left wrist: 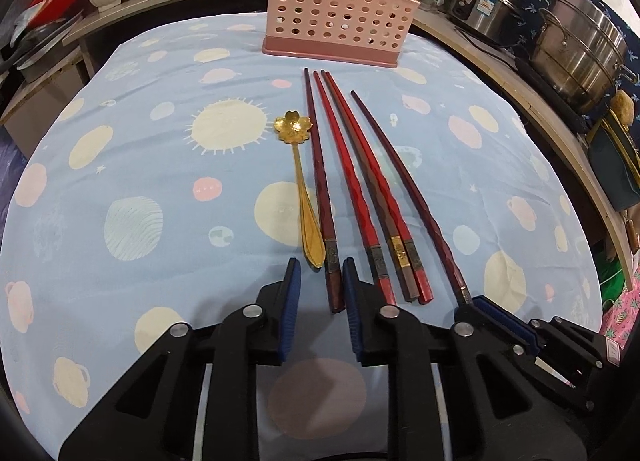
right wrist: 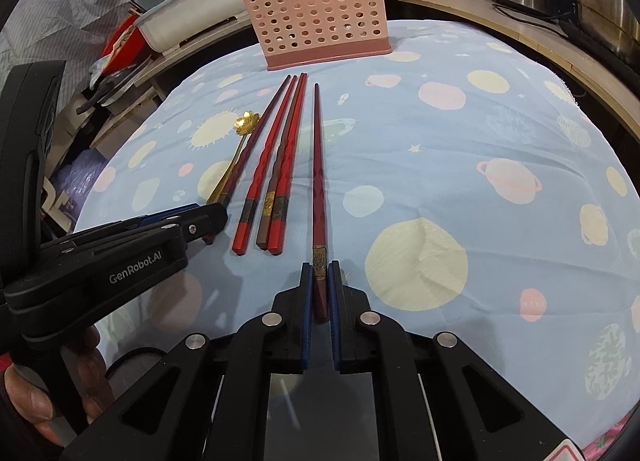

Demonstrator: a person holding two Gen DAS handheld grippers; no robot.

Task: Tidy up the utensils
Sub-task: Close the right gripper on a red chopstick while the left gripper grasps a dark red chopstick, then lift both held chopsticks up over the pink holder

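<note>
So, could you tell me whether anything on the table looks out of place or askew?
Nothing is spilled or damaged. The only oddity: a gold flower spoon lies among five chopsticks, and the rightmost chopstick lies apart from the rest, its end clamped in the right hand-held gripper.

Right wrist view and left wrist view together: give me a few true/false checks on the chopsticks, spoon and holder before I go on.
1. The right gripper is shut on the butt of the rightmost dark red chopstick. True.
2. The gold flower-shaped spoon stands in the pink perforated plastic holder. False: it lies on the blue planet-print cloth, left of the chopsticks.
3. The left gripper straddles the leftmost dark red chopstick. True.
4. The holder lies tipped on its side. False: it stands upright.
5. Five chopsticks lie on the cloth. True.
</note>
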